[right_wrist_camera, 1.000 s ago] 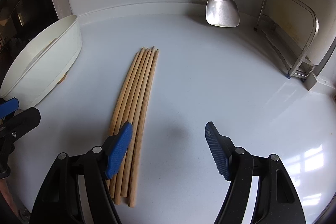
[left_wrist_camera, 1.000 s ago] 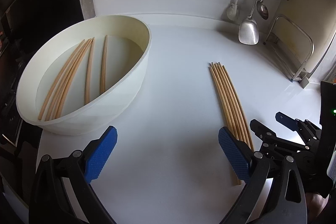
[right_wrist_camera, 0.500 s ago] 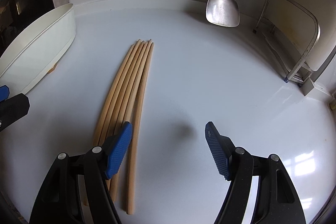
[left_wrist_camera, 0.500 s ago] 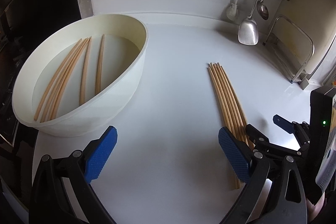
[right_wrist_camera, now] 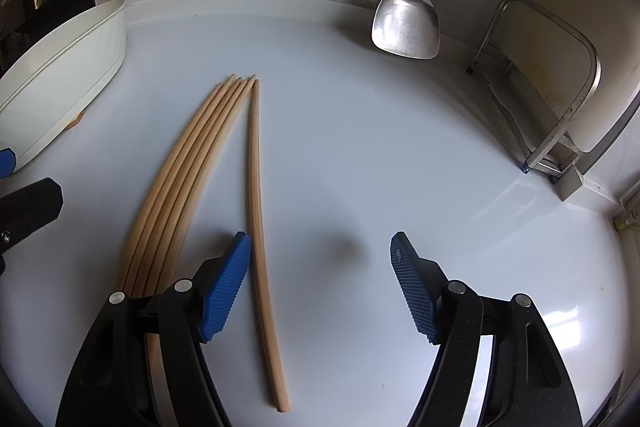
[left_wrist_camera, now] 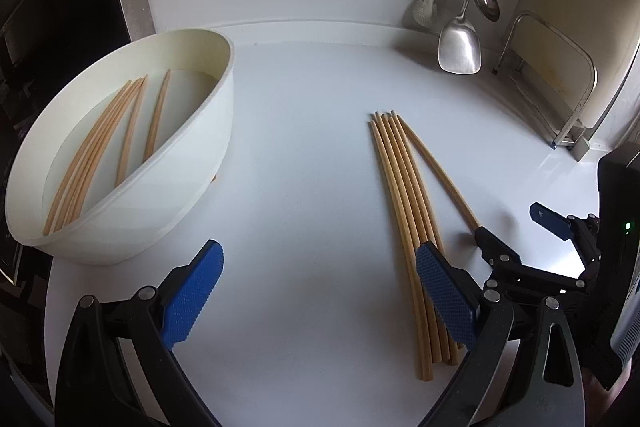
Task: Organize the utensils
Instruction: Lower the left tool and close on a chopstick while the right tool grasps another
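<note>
On white table point(left_wrist_camera: 304, 155): pale wooden chopsticks point(right_wrist_camera: 176, 183), slender, tapered, one splayed aside. Left claw point(left_wrist_camera: 318, 291) and right claw point(right_wrist_camera: 320, 287) apart, empty.

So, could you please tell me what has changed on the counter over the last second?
One chopstick has been split off from the bundle of chopsticks: its near end has swung right, tips still meeting at the far end. It now lies between the right gripper fingers, open, not gripped. The bowl, its chopsticks and the open left gripper look unchanged.

One chopstick point(left_wrist_camera: 438, 171) lies splayed from the bundle point(left_wrist_camera: 404, 211), its near end at the right gripper point(left_wrist_camera: 516, 227)
</note>
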Tool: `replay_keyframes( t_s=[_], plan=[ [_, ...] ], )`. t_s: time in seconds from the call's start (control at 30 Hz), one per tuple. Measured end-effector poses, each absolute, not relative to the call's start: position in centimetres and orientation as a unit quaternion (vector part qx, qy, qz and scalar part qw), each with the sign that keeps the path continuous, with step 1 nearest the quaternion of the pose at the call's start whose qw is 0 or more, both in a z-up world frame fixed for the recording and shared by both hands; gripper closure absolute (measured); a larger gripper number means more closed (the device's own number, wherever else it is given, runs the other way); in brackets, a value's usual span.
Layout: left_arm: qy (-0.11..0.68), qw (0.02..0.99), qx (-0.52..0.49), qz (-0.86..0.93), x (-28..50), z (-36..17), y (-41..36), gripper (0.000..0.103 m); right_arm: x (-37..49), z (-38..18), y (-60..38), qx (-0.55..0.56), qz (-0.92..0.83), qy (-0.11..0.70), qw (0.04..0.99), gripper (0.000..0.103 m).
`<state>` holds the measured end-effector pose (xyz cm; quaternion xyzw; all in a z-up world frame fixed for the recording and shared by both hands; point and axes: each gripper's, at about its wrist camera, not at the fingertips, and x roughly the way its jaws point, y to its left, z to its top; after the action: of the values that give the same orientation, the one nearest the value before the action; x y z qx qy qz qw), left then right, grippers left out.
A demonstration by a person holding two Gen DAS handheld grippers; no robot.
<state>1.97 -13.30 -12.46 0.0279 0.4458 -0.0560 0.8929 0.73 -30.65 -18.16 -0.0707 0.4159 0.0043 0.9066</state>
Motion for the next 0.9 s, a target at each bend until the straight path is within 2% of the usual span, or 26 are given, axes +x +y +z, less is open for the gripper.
replay_keyframes(
  t_s=[0.53, 0.9],
  plan=[
    [0.478, 0.876, 0.040, -0.052, 3.6, -15.6, -15.3, 0.008, 0.3, -17.5, -32.3, -0.054, 0.018, 0.405, 0.913, 0.034],
    [0.485, 0.872, 0.036, -0.048, 3.3, -15.8, -15.2, 0.008, 0.3, -17.6, -32.1, -0.051, 0.029, 0.405, 0.913, 0.034]
  ],
)
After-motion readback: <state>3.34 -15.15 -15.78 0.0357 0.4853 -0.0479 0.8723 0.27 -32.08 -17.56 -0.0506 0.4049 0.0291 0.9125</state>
